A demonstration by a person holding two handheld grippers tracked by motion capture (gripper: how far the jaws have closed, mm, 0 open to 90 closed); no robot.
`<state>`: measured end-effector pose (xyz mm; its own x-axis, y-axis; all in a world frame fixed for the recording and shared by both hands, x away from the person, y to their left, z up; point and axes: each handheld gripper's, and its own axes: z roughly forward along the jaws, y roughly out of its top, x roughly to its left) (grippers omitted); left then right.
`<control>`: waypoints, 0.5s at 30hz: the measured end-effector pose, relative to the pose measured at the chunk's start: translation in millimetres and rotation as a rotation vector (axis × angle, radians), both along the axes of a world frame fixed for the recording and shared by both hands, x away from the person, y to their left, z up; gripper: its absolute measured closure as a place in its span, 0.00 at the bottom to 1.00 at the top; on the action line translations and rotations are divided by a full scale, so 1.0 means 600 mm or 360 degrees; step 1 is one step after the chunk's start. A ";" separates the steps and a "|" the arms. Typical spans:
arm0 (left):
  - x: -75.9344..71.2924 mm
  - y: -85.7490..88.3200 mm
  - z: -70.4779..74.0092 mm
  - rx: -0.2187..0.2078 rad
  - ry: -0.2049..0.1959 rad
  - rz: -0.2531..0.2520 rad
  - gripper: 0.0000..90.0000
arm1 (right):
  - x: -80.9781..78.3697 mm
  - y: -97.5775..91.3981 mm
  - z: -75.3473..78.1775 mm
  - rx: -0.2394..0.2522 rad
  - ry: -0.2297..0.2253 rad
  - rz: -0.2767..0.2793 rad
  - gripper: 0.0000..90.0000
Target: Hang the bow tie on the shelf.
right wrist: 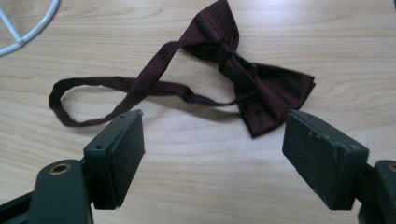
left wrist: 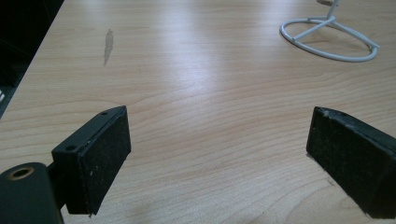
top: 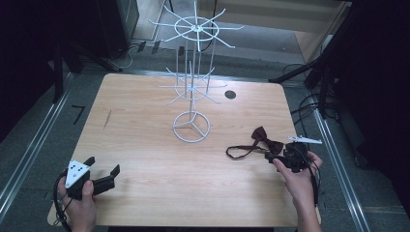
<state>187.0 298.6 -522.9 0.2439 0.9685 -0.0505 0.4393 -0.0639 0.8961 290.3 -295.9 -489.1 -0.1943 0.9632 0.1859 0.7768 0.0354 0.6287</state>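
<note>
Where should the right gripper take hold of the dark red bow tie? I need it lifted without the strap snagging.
Best at the knot of the bow tie: it is the narrow, bunched middle, so the open right gripper can probably close across it from above. The strap loop lies flat and thin on the table, harder to pinch.

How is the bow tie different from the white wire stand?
The bow tie is dark maroon cloth, while the wire stand is white metal. The bow tie lies flat and floppy near the right gripper; the wire stand rises upright in tiers of spokes, farther back at mid-table. The bow tie trails a looped strap; the wire stand has a ring base. Both rest on the wooden table.
</note>
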 end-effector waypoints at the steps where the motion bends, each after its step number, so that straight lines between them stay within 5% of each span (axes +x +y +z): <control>1: 0.000 0.000 0.000 0.0003 0.0000 0.0000 0.08 | 0.005 0.002 0.001 -0.0008 0.0004 0.0005 0.24; 15: 0.003 0.001 0.000 -0.0004 0.0016 -0.0010 0.08 | 0.069 0.037 -0.007 -0.0076 0.0098 0.0060 0.11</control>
<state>188.5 299.1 -523.0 0.2494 0.9668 -0.0556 0.4478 -0.0642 0.8918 332.0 -273.9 -493.4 -0.2199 0.9635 0.1525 0.8115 0.0939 0.5768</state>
